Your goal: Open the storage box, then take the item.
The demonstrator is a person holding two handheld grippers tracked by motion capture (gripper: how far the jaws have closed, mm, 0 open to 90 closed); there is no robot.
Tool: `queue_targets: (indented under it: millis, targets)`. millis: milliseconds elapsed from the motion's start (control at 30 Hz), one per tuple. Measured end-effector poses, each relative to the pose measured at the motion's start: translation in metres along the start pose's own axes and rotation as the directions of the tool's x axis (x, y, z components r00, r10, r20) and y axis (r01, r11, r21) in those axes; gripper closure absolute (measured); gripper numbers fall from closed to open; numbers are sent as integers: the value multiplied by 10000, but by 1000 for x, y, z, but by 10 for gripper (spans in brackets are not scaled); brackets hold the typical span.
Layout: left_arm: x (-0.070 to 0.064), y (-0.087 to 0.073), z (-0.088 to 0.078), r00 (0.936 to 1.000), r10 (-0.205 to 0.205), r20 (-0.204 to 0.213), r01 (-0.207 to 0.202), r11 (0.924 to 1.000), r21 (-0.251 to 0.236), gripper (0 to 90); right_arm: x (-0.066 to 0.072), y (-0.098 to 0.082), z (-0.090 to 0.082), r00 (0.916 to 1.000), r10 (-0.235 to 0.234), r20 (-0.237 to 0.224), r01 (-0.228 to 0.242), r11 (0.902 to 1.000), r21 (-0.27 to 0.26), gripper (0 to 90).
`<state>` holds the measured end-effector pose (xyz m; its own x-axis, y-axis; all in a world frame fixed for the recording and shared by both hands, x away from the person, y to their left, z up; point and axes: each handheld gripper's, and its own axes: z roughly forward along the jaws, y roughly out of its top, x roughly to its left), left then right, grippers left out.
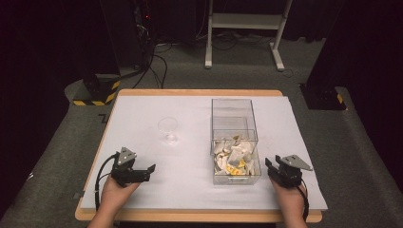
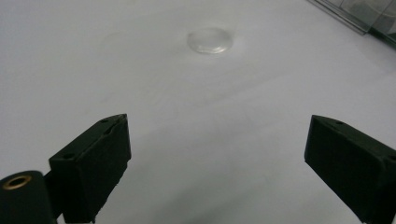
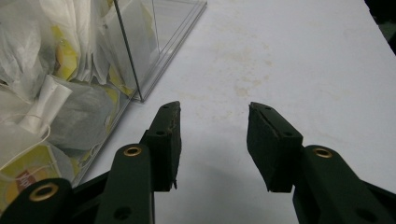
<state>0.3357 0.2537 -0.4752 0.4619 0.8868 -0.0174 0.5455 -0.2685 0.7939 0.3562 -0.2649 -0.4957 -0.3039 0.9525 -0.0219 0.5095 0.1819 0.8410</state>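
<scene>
A clear plastic box (image 1: 235, 118) stands on the white table (image 1: 138, 107), right of centre. Its near end holds several tea bags (image 1: 233, 159). A clear glass (image 1: 167, 130) stands upright left of the box. My left gripper (image 1: 147, 171) hovers at the front left, jaws wide apart and empty, aimed toward the glass (image 2: 210, 40); in its own view the left gripper (image 2: 217, 140) has bare table between the jaws. My right gripper (image 1: 268, 165) sits just right of the box's near corner. In its own view the right gripper (image 3: 214, 130) is open and empty, with the box wall (image 3: 140, 51) and tea bags (image 3: 42, 93) at left.
The box's far half (image 1: 230, 111) looks empty. Bare tabletop stretches between glass and left gripper, and right of the box. A white stand's legs (image 1: 242, 21) and black equipment (image 1: 97, 90) sit on the floor beyond the table's far edge.
</scene>
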Motion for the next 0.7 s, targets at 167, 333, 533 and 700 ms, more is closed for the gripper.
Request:
queue_targets:
  millis: [167, 333, 533, 700]
  targets:
    - [-6, 6, 0, 9995, 255, 184, -254, 9997, -32, 76, 1, 0, 0, 10000, -60, -22, 61, 10000, 73, 547]
    - [-11, 8, 1, 9990, 279, 352, -278, 9996, -41, 76, 1, 0, 1, 10000, -68, -41, 69, 9998, 195, 545]
    - [-16, 14, 1, 9976, 242, 643, -231, 9996, -179, 76, 2, 0, 3, 9999, -162, -47, 163, 9995, 276, 534]
    - [-21, 22, 6, 9944, 314, 1007, -294, 9994, -205, 76, 3, -1, 3, 9998, -175, -59, 176, 9993, 321, 533]
